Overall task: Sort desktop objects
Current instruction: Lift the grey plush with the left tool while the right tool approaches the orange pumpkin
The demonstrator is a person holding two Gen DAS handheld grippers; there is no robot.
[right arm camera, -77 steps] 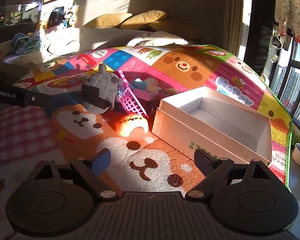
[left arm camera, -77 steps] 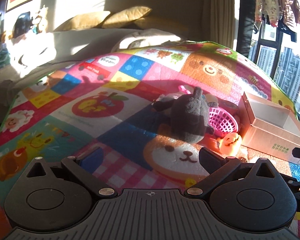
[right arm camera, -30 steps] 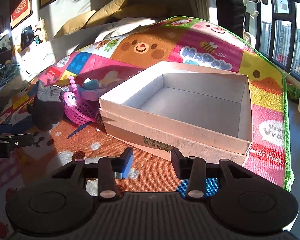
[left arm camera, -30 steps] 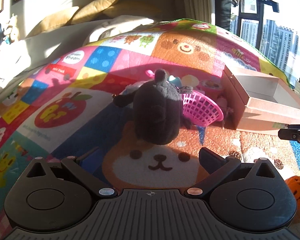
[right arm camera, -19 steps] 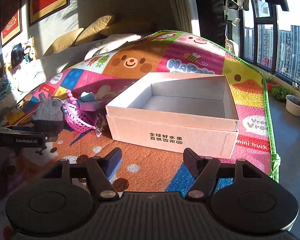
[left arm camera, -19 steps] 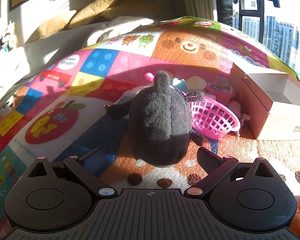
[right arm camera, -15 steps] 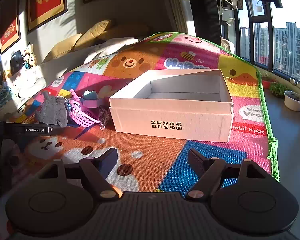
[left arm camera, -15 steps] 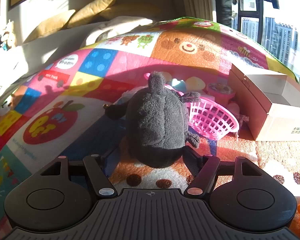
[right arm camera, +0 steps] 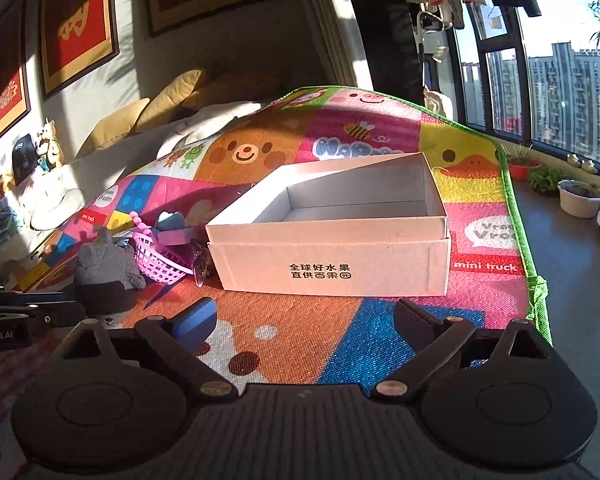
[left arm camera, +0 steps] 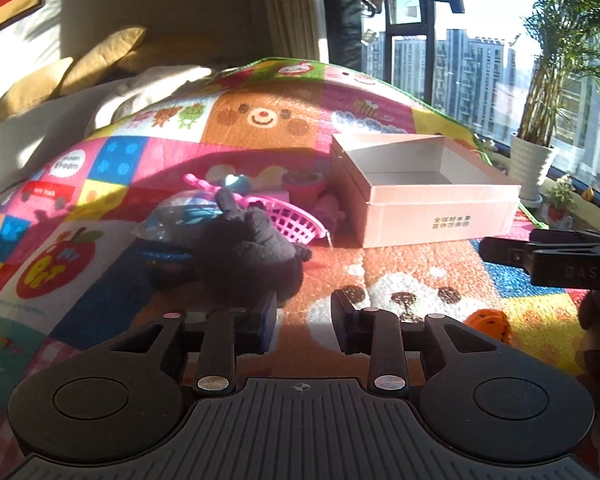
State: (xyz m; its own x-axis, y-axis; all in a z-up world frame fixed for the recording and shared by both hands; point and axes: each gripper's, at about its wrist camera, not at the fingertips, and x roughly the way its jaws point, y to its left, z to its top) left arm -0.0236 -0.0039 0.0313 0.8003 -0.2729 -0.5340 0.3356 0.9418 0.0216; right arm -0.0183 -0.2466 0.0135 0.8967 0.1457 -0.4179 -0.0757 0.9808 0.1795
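Observation:
A dark grey plush toy lies tipped to the left on the play mat, its base touching the left fingertip of my left gripper. That gripper is shut, and only sunlit mat shows between its pads. The plush also shows in the right wrist view, beside the left gripper. My right gripper hovers over the mat in front of the empty cardboard box. Its jaws are opening and nothing is between them. A small orange pumpkin toy lies on the mat below the right gripper.
A pink plastic basket sits tilted behind the plush, with a blue toy and a pink cup near it. The box stands to the right. The mat's green edge borders bare floor with plant pots. Cushions lie behind.
My left gripper's jaws closed at the plush's base, then it swung right; the plush now leans left, outside the gap. My right gripper's jaws spread wide and it drew back from the box.

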